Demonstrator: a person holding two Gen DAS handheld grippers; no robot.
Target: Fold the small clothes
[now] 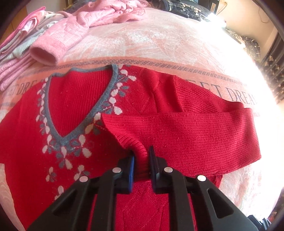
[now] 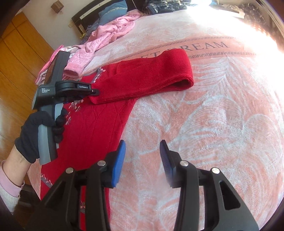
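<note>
A small red knit sweater with a grey V-neck and white flower pattern lies flat on the pink blanket. Its right sleeve is folded back across the chest. My left gripper is shut on the ribbed cuff of that sleeve. From the right wrist view the same sweater lies at the left, with the folded sleeve stretching right and the left gripper pinching its cuff, held by a gloved hand. My right gripper hovers open over bare blanket beside the sweater's side edge.
A pink garment with a loose sleeve and a pile of pale folded clothes lie at the blanket's far left. Dark patterned bedding sits at the head of the bed. Bare blanket stretches right of the sweater.
</note>
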